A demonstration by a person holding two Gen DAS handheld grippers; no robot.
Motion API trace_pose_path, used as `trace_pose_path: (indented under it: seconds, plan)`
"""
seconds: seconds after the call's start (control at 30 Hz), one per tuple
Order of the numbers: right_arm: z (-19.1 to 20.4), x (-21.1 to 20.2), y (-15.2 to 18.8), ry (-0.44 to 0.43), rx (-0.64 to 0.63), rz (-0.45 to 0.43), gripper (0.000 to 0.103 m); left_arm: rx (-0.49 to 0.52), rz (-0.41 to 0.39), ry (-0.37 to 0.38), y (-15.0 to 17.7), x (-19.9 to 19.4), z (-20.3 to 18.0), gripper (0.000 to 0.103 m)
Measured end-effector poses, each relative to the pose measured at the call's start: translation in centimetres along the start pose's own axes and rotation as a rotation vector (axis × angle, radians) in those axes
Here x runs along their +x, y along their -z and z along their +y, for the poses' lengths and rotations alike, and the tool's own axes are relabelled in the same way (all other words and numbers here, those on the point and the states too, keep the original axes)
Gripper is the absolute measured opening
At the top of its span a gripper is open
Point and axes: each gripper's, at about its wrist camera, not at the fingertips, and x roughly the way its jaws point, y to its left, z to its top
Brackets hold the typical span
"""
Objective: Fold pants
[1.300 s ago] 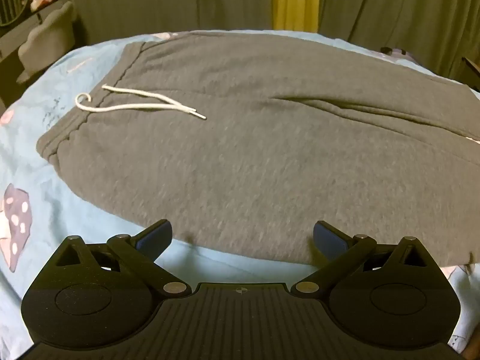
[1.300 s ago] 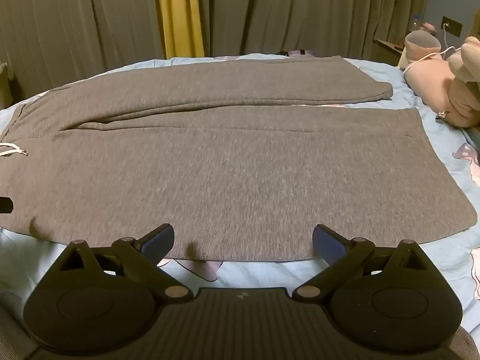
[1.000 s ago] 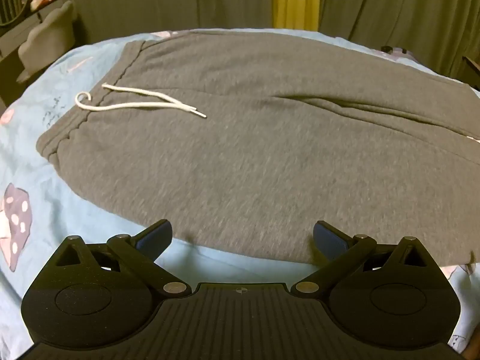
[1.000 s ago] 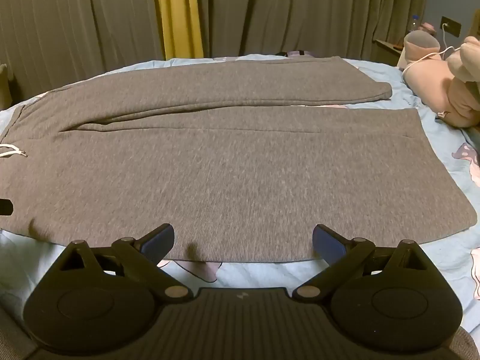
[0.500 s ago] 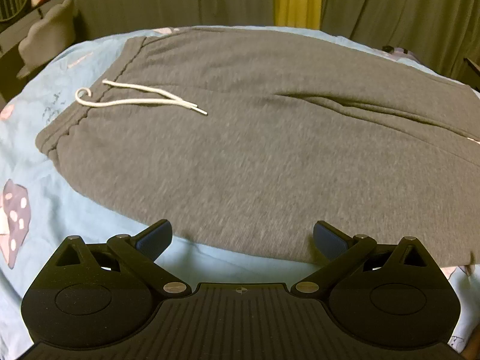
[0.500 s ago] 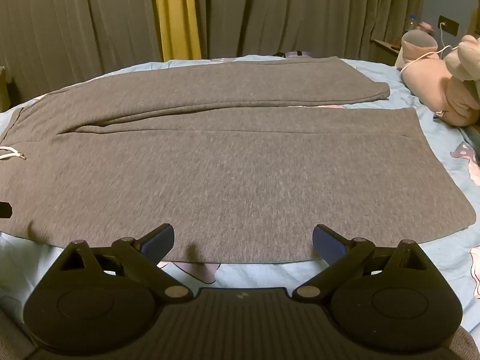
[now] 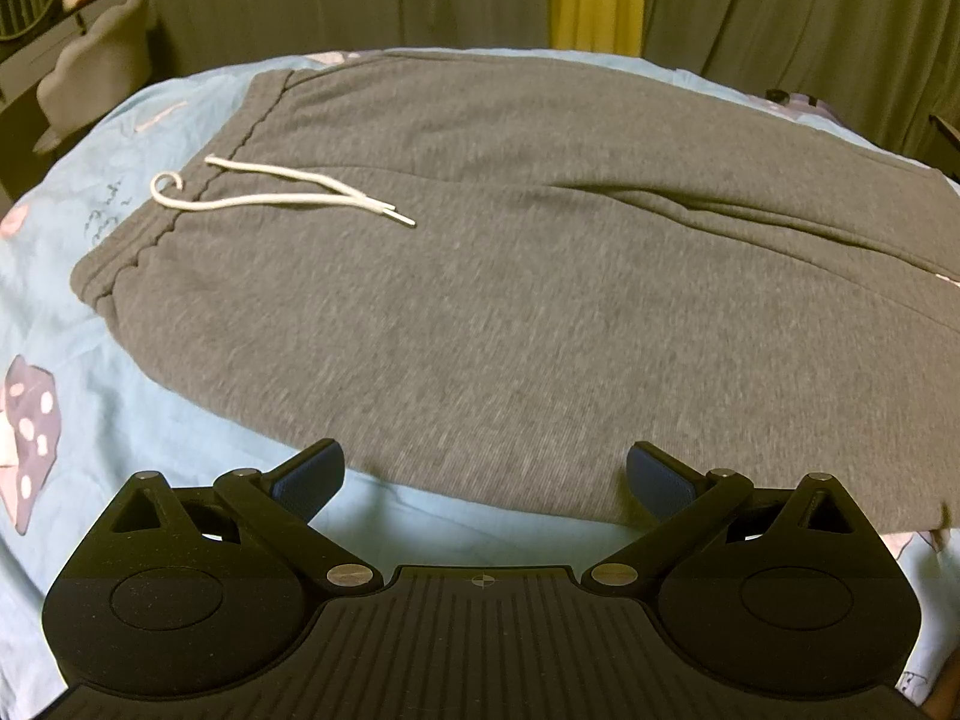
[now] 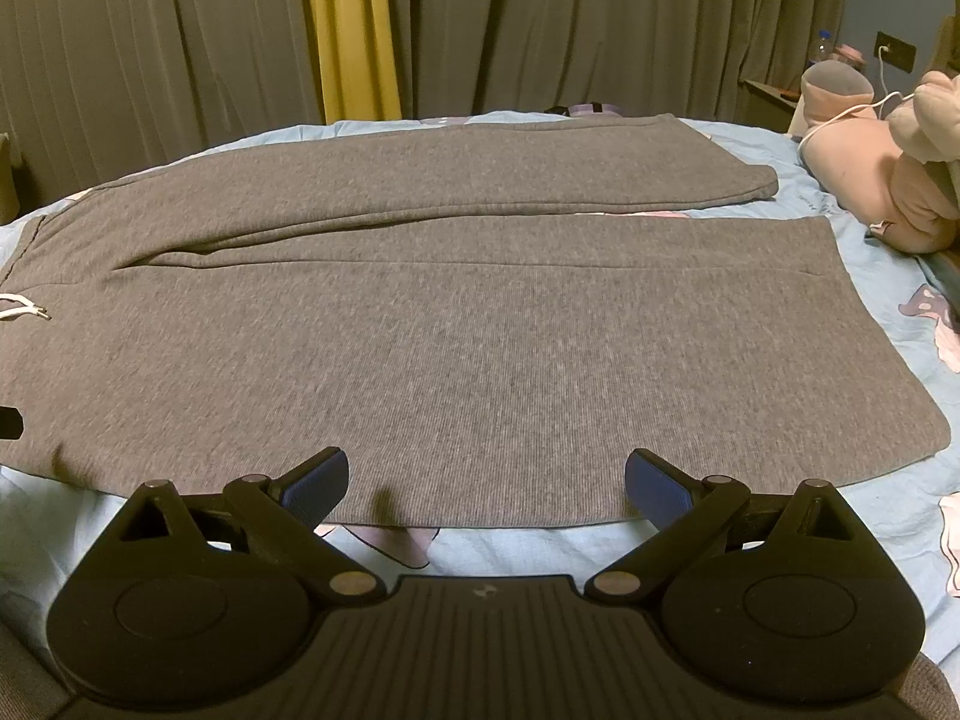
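L wrist view: left gripper, fingers spread wide, empty, hovering just short of near hem edge. Grey pants fill centre frame, flat on bed w/ blue printed sheet. Waistband upper left; white drawstring loose on top.

R wrist view: right gripper, fingers spread wide, nothing held. Pants lie across mid frame, legs side by side, cuffs at right. Plush toy upper right, apart from cloth.

Step, est.: first fold not yet begun. Advice: pinch near edge at both pts, take both fabric layers, lift evenly, carry over to far leg, align edges; tuck drawstring inside.
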Motion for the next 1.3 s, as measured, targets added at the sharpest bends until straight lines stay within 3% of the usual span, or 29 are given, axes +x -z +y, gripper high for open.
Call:
trace_pose_path:
  seconds: [1.3]
  plan:
    - [-0.05, -0.07, 0.08, 0.003, 0.001, 0.001, 0.099, 0.005, 0.012, 0.005, 0.15, 0.19, -0.25, 0.103]
